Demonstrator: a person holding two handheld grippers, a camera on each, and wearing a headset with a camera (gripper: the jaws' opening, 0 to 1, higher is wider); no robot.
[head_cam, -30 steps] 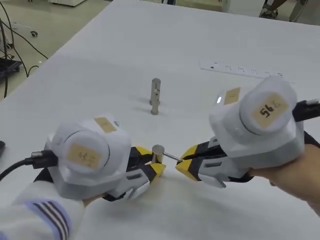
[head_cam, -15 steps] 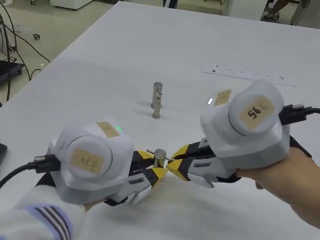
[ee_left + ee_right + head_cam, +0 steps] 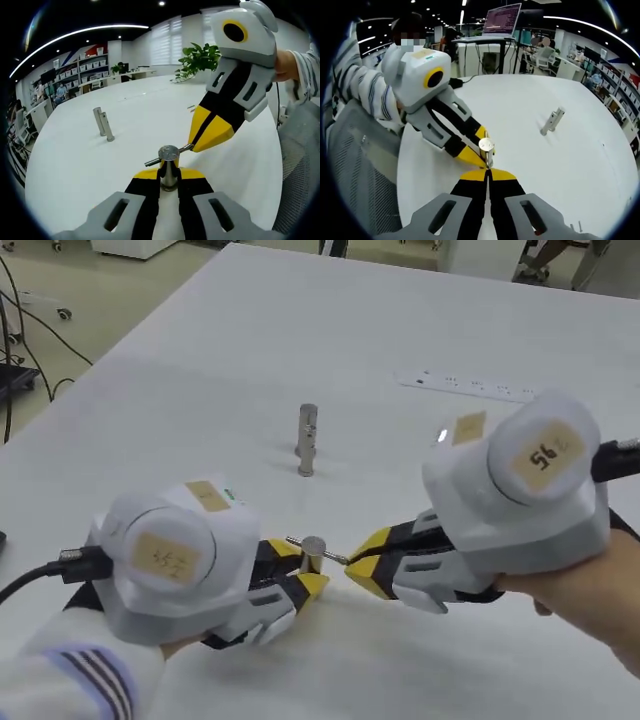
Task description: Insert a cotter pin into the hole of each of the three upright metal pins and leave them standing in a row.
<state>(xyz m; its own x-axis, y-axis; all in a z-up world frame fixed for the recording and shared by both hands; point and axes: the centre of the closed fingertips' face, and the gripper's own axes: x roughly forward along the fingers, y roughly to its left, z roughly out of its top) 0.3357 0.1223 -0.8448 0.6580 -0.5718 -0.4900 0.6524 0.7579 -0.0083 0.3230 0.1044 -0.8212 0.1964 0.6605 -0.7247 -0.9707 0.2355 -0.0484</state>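
My left gripper (image 3: 300, 577) (image 3: 169, 178) is shut on a short upright metal pin (image 3: 314, 547) (image 3: 168, 161) (image 3: 486, 145), holding it by its shaft. A thin cotter pin (image 3: 326, 552) (image 3: 152, 161) passes through the hole below the pin's head and sticks out on both sides. My right gripper (image 3: 358, 565) (image 3: 488, 173) is shut on the cotter pin's near end, its yellow tip almost touching the metal pin. Two more metal pins (image 3: 306, 440) (image 3: 103, 124) (image 3: 551, 121) stand close together farther out on the white table (image 3: 180, 410).
A white power strip (image 3: 470, 388) lies at the back right of the table. The table's left edge drops to a floor with cables (image 3: 25, 330). Desks, shelves and a laptop (image 3: 502, 20) stand beyond the table.
The right gripper pushed in towards the held metal pin, then eased back a little. The cotter pin's tip now pokes out of the pin's far side.
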